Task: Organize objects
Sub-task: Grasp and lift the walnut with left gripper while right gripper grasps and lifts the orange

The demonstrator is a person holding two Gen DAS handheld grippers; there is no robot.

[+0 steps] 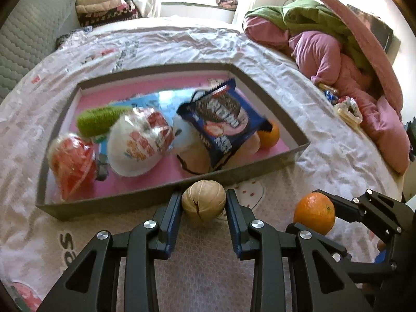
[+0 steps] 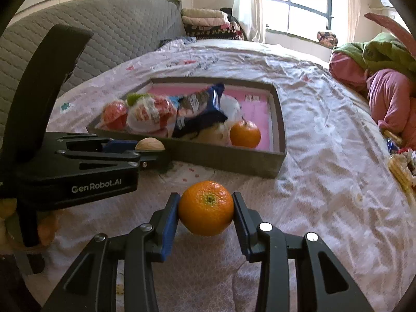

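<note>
Both tongs are gripped: left tongs (image 1: 203,202) pinch a hard, light walnut (image 1: 203,199), right tongs (image 2: 206,209) squeeze a soft-skinned, bruisable orange (image 2: 206,207) across its middle, beside the box (image 2: 223,157) near the bed's edge.

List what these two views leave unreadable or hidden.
- Plush toy: left wrist view, mostly under the blue cookie packet.
- Wrapped snacks: blurred in both views, labels unreadable.
- Walnut: right wrist view, lower half behind the left hand-held gripper.
- Bed-edge items: cut off by the fisheye rim.
</note>
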